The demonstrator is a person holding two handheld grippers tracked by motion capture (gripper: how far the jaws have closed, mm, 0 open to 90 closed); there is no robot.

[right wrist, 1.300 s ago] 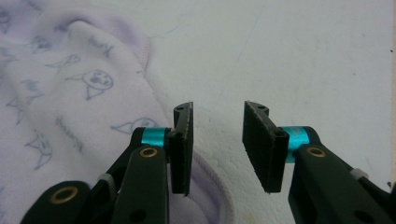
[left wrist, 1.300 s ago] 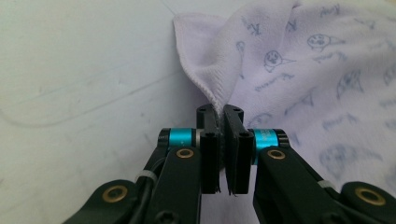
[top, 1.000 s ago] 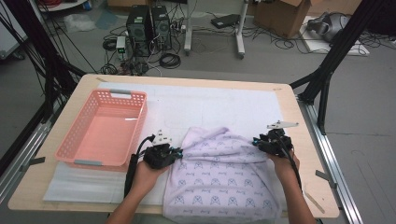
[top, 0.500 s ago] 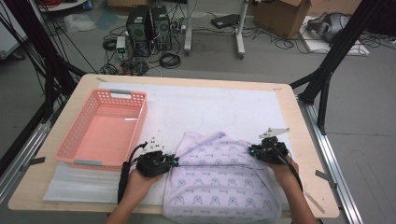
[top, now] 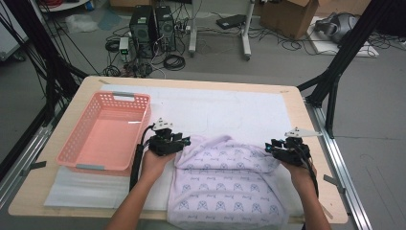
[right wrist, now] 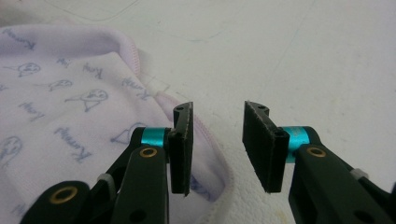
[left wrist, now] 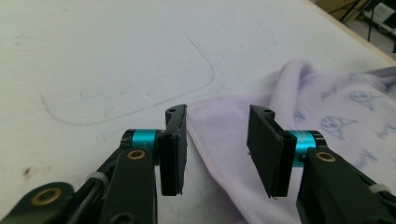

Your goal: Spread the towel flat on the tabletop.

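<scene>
A lavender garment (top: 225, 187) printed with small blue figures lies folded on the near middle of the white mat (top: 230, 110). My left gripper (top: 184, 141) sits at the garment's far left corner. In the left gripper view, my left gripper (left wrist: 217, 154) has just been opening and the garment's hem (left wrist: 215, 116) lies loose between the jaws, with no pad pressing on it. My right gripper (top: 269, 148) is at the garment's far right corner. It (right wrist: 217, 149) has also just been opening, with bare mat between its jaws and the garment's edge (right wrist: 60, 93) beside its left jaw.
A pink plastic basket (top: 105, 139) stands at the table's left, just beyond my left hand. A wooden table border (top: 191, 82) runs round the mat. Black frame posts, computers and cables stand on the floor past the far edge.
My left gripper has moved toward the far side of the table, and the garment's top edge has settled flatter. My right gripper has barely shifted.
</scene>
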